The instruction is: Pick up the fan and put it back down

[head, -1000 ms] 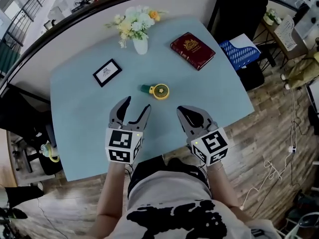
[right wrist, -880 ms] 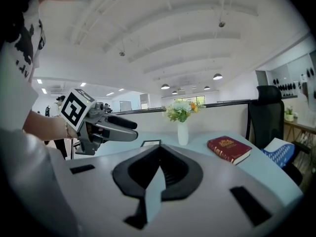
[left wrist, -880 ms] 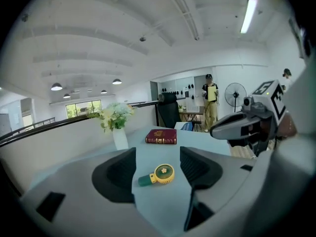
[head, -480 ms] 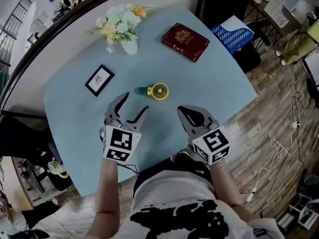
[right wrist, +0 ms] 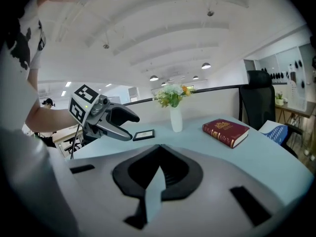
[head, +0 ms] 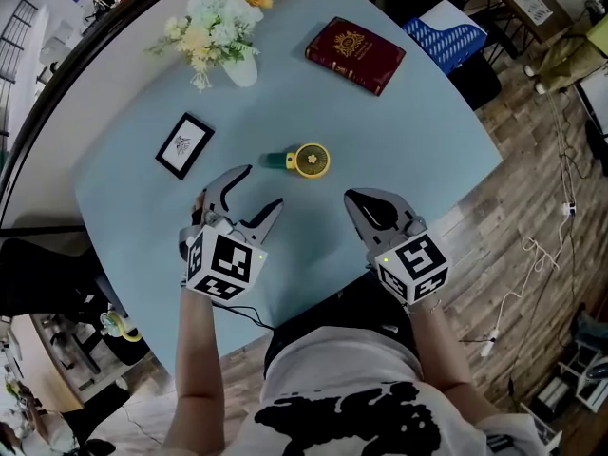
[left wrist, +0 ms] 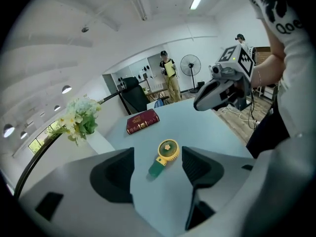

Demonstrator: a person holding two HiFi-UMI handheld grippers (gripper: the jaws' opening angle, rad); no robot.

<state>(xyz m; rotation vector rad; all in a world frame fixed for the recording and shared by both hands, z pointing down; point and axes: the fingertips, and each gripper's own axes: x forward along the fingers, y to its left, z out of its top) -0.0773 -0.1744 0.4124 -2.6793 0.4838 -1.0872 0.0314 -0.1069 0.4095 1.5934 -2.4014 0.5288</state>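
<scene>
1 fan [head: 302,161], with a yellow round head and a green handle, is lying flat near the middle of the pale blue table [head: 418,150]. In the head view its handle is pointing left. Nothing is touching it.

The left gripper [head: 260,186] is hovering on the near side of the fan, a little to its left and apart from it. Its 2 jaws are standing wide apart and have just been opening. Nothing is sitting between the pads. In the left gripper view the fan is showing through the gap, farther out on the table.

The right gripper [head: 353,198] is hovering near the fan's right, also on the near side and apart from it. Its 2 jaws are resting together at the tips and gripping nothing.

Further out, 1 small black picture frame [head: 184,144] is lying left of the fan. 1 white vase of pale flowers [head: 220,38] is standing upright toward the far left edge. 1 dark red book [head: 355,54] with a gold emblem is lying flat toward the far right.

The person's forearms are reaching in from the near edge, 1 behind each gripper. A wooden floor [head: 532,198] is showing to the right of the table.
</scene>
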